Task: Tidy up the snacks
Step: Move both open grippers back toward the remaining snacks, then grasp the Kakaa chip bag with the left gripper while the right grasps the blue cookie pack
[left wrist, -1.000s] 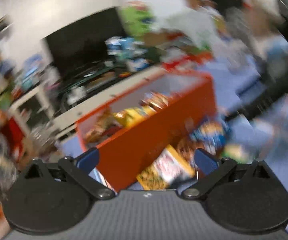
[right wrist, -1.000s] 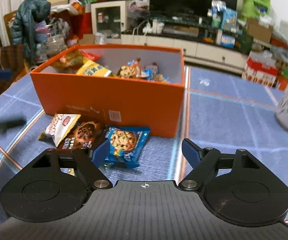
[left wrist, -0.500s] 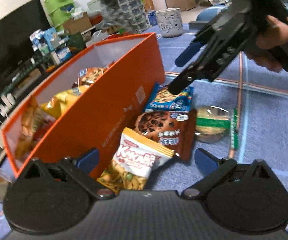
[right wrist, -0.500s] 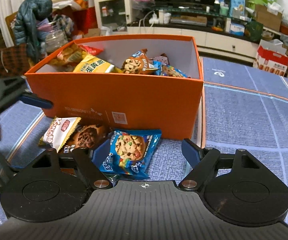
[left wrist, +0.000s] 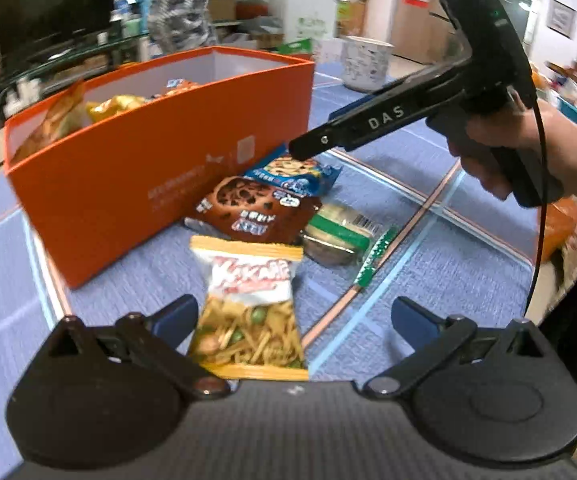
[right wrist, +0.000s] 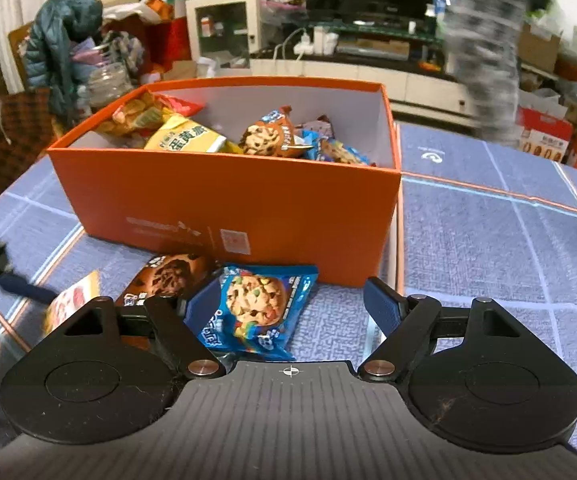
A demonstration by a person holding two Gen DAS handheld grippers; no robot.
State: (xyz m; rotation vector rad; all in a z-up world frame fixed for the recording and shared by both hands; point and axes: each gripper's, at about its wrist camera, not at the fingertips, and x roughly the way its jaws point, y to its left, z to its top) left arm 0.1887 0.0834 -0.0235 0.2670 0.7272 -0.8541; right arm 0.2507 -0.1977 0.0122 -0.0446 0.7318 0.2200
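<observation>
1. Left wrist view: my left claw [left wrist: 292, 312] stands open with nothing gripped. The mixed-snack packet [left wrist: 248, 304] lies flat between its fingers, nearer the left one. I judge it light, crinkly and slippery, its contents easily crushed, so I would pinch it across the middle, or by the sealed top edge. Just ahead lie a brown cookie packet [left wrist: 248, 204] and a clear green-banded pack [left wrist: 338, 236], with the orange box [left wrist: 128, 176] ahead and to the left. The right claw [left wrist: 316, 140] hangs over the blue cookie packet [left wrist: 288, 176].

2. Right wrist view: my right claw [right wrist: 284, 300] is open too, holding nothing. That blue packet lies between its fingers, towards the left one; it looks light and soft-walled, the cookie brittle. A gentle pinch across its width seems best. The box straight ahead already holds several packets.

3. The surface [right wrist: 488, 248] wears a blue woven cloth, likely grippy. The room beyond is cluttered, with a person [right wrist: 484, 60] standing past the box.
</observation>
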